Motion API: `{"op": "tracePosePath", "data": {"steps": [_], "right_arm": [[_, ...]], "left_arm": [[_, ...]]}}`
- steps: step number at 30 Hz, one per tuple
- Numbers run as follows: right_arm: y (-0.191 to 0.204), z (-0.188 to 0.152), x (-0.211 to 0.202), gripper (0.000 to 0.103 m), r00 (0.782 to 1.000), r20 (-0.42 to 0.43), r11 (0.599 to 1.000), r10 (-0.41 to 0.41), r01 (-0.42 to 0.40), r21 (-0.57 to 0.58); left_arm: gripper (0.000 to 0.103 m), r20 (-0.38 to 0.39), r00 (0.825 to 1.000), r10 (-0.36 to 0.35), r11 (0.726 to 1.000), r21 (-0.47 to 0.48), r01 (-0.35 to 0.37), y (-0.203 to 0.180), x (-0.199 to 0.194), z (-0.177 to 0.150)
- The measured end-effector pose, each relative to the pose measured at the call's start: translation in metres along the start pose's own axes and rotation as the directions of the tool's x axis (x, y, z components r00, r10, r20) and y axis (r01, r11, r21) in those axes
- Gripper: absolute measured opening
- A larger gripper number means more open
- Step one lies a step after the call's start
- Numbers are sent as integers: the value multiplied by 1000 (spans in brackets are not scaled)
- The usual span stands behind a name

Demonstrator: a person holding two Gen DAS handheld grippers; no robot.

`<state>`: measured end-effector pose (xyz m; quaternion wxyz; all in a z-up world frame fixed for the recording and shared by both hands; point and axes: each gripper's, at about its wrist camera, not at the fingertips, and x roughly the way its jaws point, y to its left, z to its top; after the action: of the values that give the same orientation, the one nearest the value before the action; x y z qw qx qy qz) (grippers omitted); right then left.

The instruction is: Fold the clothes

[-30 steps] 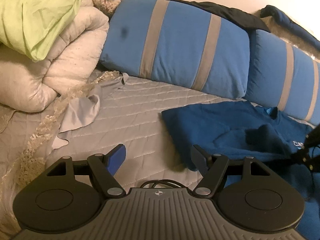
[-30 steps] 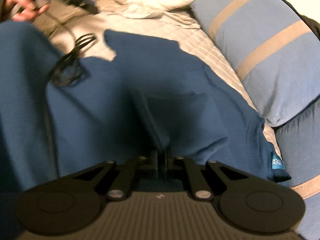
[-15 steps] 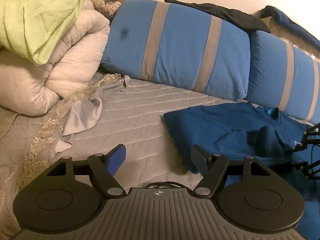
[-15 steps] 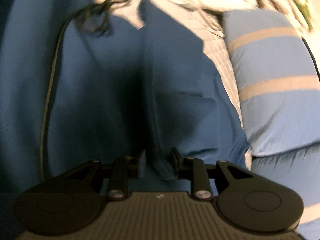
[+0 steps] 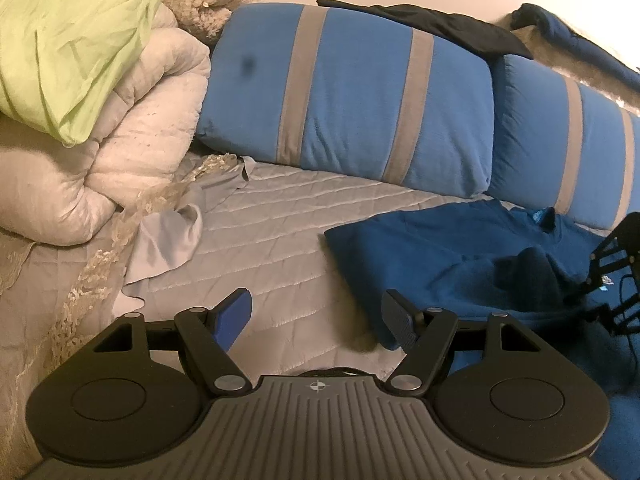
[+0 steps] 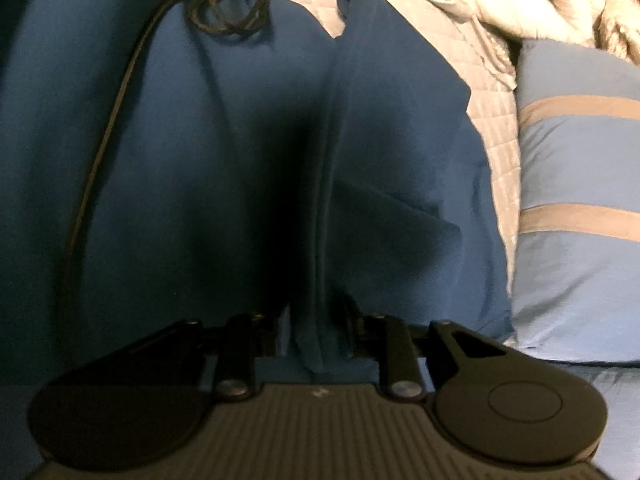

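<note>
Our right gripper (image 6: pixel 316 320) has rolled, jaws closing onto a shirt (image 6: pixel 400 160) ridge (left gripper (image 5: pixel 316 316) spread, idle); folding barely begun.

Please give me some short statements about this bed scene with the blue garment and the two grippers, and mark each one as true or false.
1. The left gripper is open and holds nothing. True.
2. A fold of the blue garment stands between the fingers of the right gripper. True.
3. The blue garment lies on a wooden floor. False: it lies on the grey quilted bed cover.
4. The pillows behind the garment are plain red. False: they are blue with grey stripes.
5. A green cloth lies on top of the white duvet. True.
</note>
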<state>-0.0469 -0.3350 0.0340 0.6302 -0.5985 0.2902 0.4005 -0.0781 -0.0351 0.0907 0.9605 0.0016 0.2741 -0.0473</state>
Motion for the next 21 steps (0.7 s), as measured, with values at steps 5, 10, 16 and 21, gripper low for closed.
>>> {"op": "tracePosePath", "data": {"steps": [5,10,16,21], "right_arm": [[-14,8,-4,6,997,-26,998,-67,66,-16],[-44,24,-25,5,972,-33,972,-232,233,13],[-86,53,-57,5,903,-28,900,-429,430,71],[-118,73,-81,5,835,-30,828,-550,550,110]], "left_arm": [[72,15,999,-32,996,83,31,-10,0,6],[72,11,995,-100,963,252,94,-38,6,18],[72,-14,984,-179,893,417,168,-90,30,28],[72,23,997,-70,892,449,53,-113,68,30]]}}
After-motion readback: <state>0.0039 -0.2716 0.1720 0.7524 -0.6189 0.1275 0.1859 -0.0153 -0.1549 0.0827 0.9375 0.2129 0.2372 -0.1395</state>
